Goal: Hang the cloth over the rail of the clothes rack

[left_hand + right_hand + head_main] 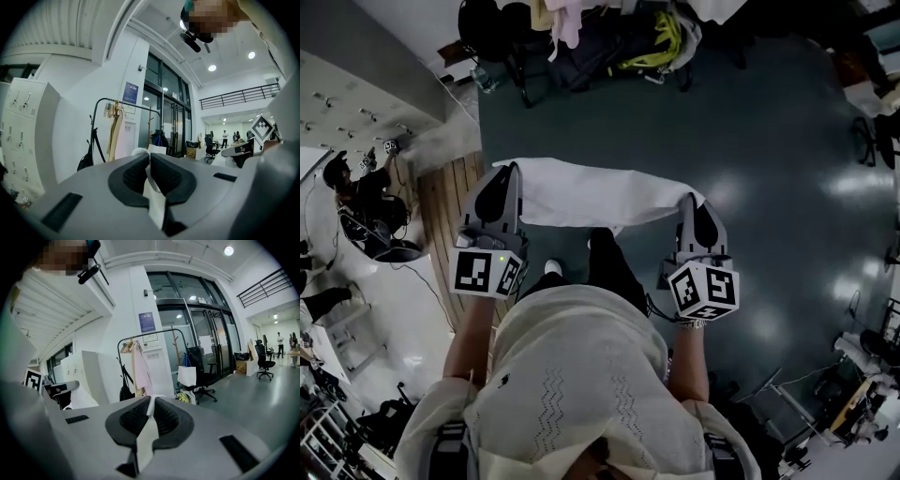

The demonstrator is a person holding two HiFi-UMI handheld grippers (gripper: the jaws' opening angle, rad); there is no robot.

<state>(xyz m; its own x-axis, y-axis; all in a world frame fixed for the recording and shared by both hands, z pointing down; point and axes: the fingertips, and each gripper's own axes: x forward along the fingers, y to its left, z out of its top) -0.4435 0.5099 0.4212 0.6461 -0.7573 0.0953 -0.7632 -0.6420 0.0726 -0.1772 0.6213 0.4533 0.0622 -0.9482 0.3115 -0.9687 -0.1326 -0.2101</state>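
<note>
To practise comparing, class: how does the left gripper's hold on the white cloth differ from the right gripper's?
The left gripper pinches the cloth at its left end, the right gripper at its right end. By the left gripper the cloth spreads wide; by the right gripper it narrows. Both are shut on it, stretching it between them.

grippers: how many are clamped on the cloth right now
2. The left gripper is shut on the cloth's left end, the right gripper on its right end; the cloth spans between them.
</note>
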